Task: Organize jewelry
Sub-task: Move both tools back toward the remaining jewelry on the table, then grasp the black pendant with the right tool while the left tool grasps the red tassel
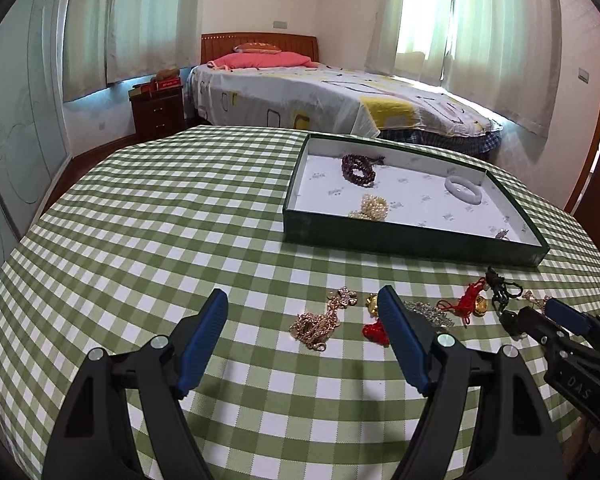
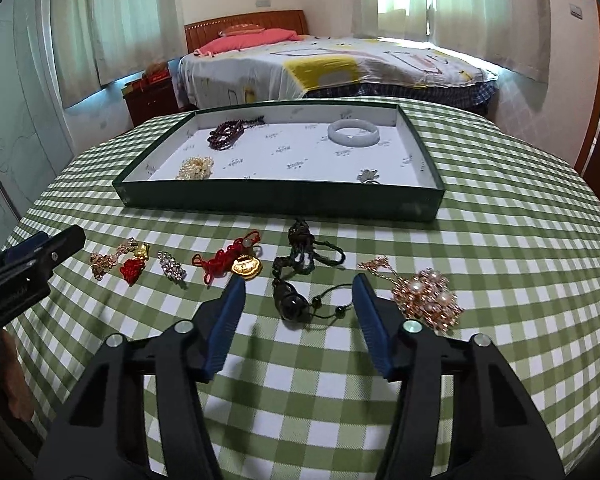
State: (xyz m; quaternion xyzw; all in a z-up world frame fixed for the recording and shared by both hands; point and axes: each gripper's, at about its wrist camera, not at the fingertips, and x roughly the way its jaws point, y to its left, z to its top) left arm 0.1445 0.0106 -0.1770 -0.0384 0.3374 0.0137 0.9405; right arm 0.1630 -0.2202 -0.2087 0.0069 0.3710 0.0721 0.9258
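On the green-and-white checked tablecloth (image 2: pixel 480 216) sat a shallow dark green tray with a white printed lining (image 2: pixel 260 200), holding a white bangle (image 2: pixel 353 133), dark red beads (image 2: pixel 224 135) and a pearl cluster (image 2: pixel 195 168). The left gripper (image 1: pixel 302 302) hung wide open and empty above a gold chain (image 1: pixel 314 324). The right gripper (image 2: pixel 298 286) was partly open around a black beaded cord pendant (image 2: pixel 286 300), pads clear of it
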